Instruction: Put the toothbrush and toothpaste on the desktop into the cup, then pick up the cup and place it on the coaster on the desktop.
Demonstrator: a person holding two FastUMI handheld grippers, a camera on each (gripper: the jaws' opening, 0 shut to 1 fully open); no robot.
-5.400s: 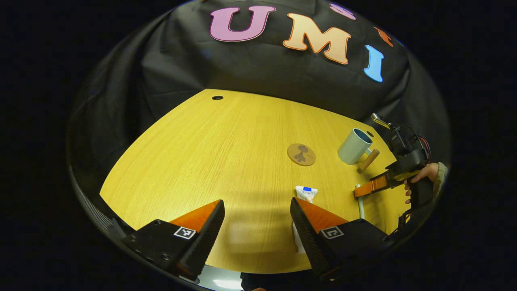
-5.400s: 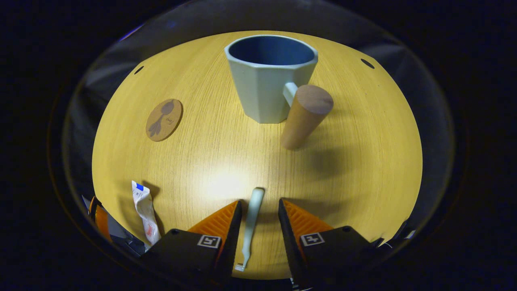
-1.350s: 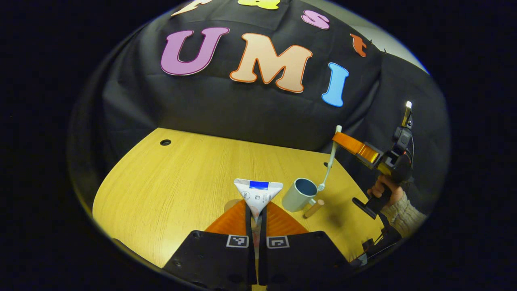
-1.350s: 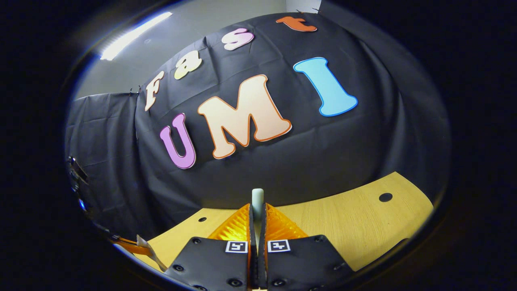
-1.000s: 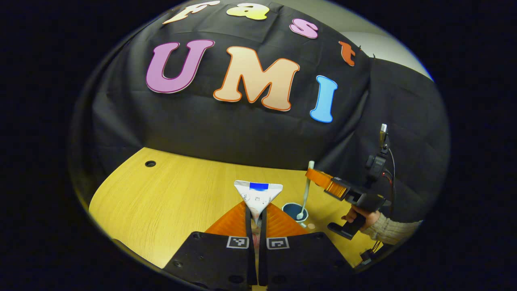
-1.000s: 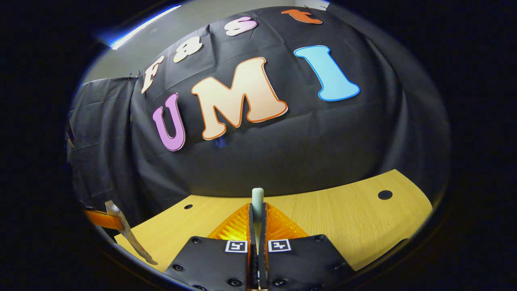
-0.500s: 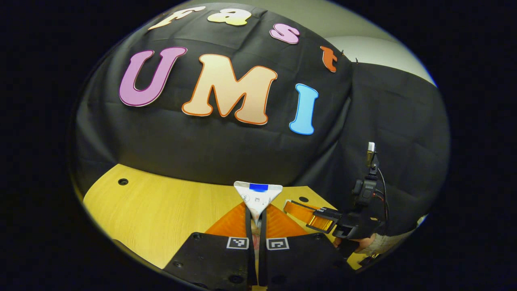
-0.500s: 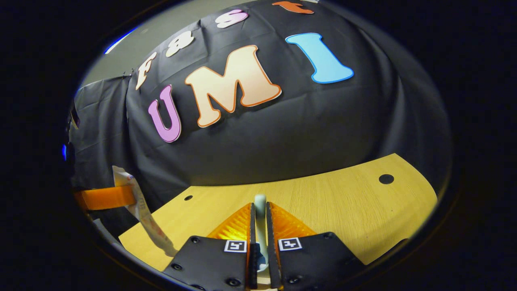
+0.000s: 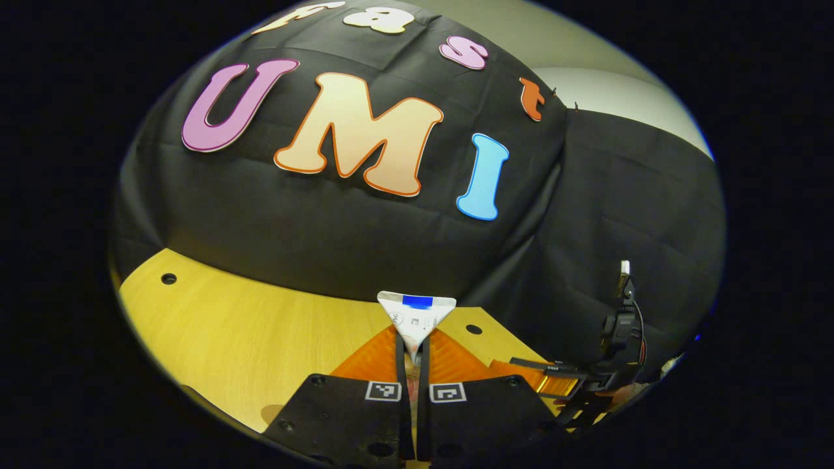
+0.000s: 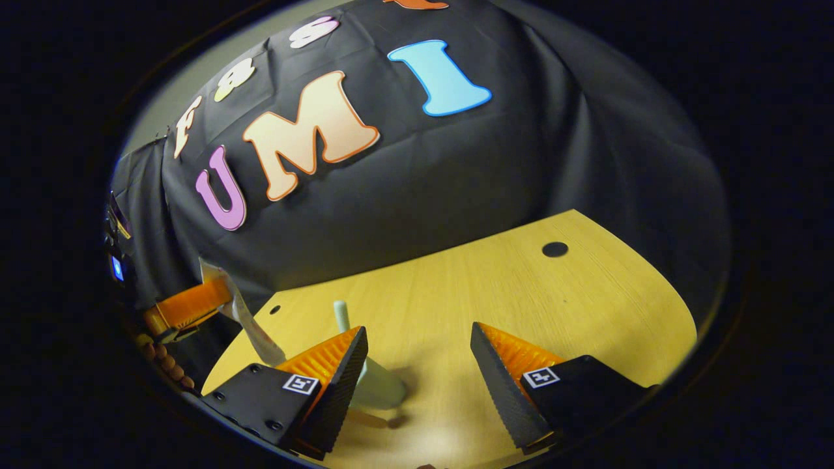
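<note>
Since half a second ago, the right tongs (image 10: pixel 417 352) have let go of the toothbrush (image 10: pixel 341 314) and stand wide apart; it stands in the cup (image 10: pixel 381 389) on the counter (image 10: pixel 521 293). Left tongs (image 9: pixel 410 345) stay clamped on the toothpaste (image 9: pixel 416 314), held above the counter.

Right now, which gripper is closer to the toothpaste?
Left. The left gripper is shut on the toothpaste, which sticks up from between its fingers. The right gripper is open above the desktop, with the toothpaste off to its left side, apart from it.
</note>
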